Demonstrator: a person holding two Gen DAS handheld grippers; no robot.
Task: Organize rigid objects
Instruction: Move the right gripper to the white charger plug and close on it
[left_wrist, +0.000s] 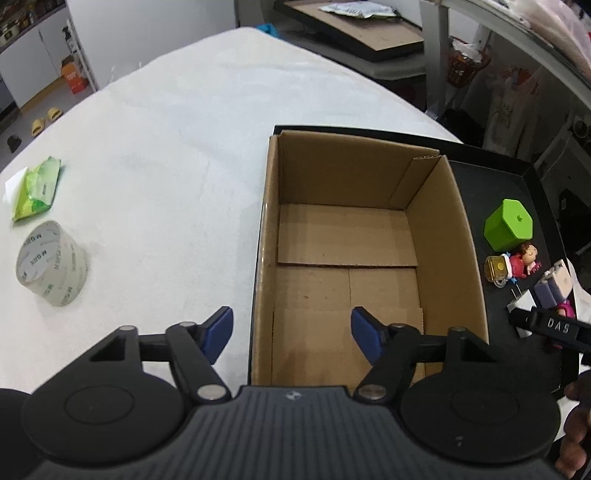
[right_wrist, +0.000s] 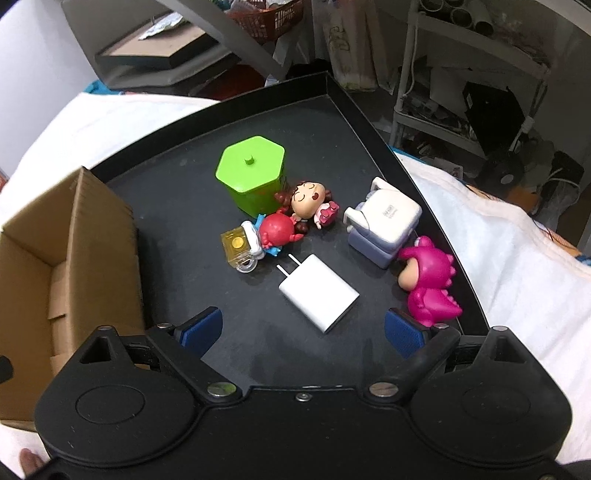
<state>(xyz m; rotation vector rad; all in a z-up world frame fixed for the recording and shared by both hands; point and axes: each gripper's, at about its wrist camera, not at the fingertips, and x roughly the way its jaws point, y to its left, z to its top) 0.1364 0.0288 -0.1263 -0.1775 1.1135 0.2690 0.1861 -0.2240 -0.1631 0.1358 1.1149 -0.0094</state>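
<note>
Right gripper (right_wrist: 303, 330) is over the black tray (right_wrist: 424, 192), pitched steeply down, jaws apart with nothing between them. The white charger (right_wrist: 319, 293) lies flat just ahead of the jaw gap, slightly right of its centre, prongs pointing up-left away from the tool; its long axis runs diagonally, upper-left to lower-right, so it sits skewed to the jaw line, not square. My read: charger is the likely first pick, and the wrist needs a small roll so the pads close across its short side. Pink dino (right_wrist: 430, 280) lies just beside the right pad (right_wrist: 404, 334), a snag risk on closing. Other tray items further out: green hex box (right_wrist: 251, 171), two figures with the padlock (right_wrist: 240, 249) in a touching cluster, white-lilac toy (right_wrist: 382, 227) near the tray's right wall. Left gripper (left_wrist: 291, 334) is also open and holds nothing; it straddles the left wall of the cardboard box (left_wrist: 448, 236), left pad over the white cloth, right pad over the box floor. Box has nothing in it and stands in the tray's left end. Right hand is clearly nearer the objects; the left is well apart from them. Tape roll (left_wrist: 51, 264) and green packet (left_wrist: 37, 188) lie far left on the cloth.
</note>
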